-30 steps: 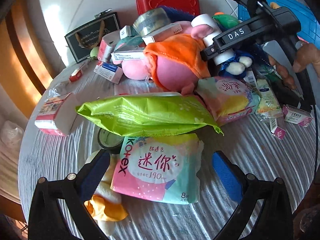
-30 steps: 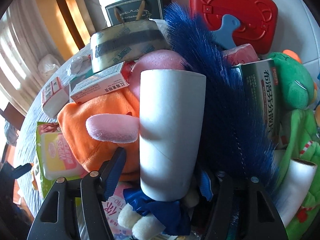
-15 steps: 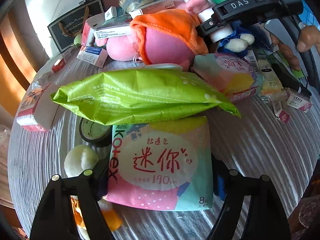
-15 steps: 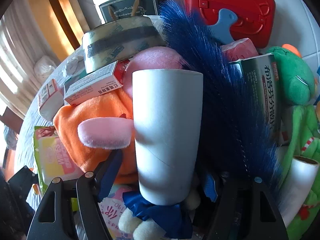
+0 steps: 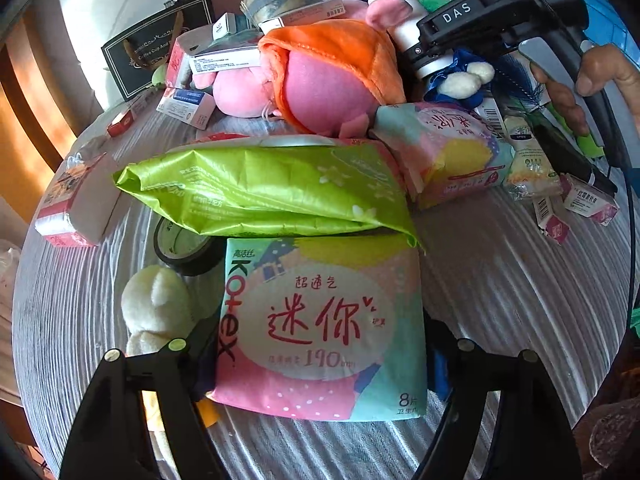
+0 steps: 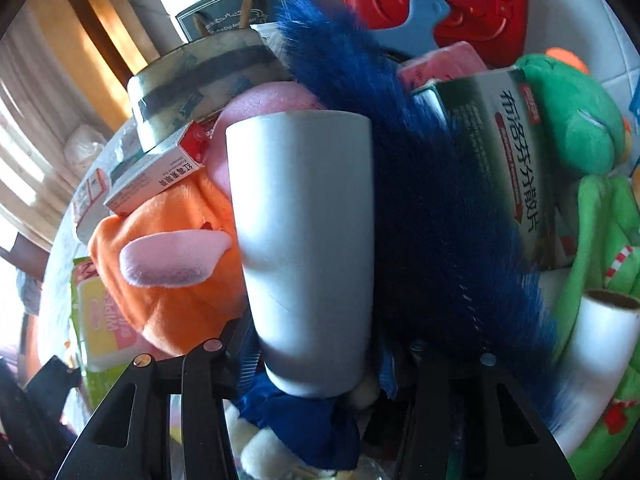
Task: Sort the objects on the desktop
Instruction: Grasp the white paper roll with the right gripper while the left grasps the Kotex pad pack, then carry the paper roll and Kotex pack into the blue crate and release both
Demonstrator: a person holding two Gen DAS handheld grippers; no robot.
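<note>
A pink and teal Kotex pad pack (image 5: 320,328) lies on the striped tablecloth between the fingers of my left gripper (image 5: 320,360). The jaws stand against both its sides. My right gripper (image 6: 316,356) is shut on a white cardboard tube (image 6: 304,240) that stands in the pile; it also shows in the left wrist view (image 5: 404,20). A blue feather duster (image 6: 420,200) leans right behind the tube.
A green wipes pack (image 5: 264,196) lies just beyond the Kotex pack, over a tape roll (image 5: 180,244). A pink plush with orange hood (image 5: 328,76), a second pad pack (image 5: 448,152), small boxes, a red case (image 6: 440,4) and a green plush (image 6: 580,120) crowd the table.
My left gripper moved forward and closed in around the Kotex pack. My right gripper narrowed onto the white tube and lifted it slightly.
</note>
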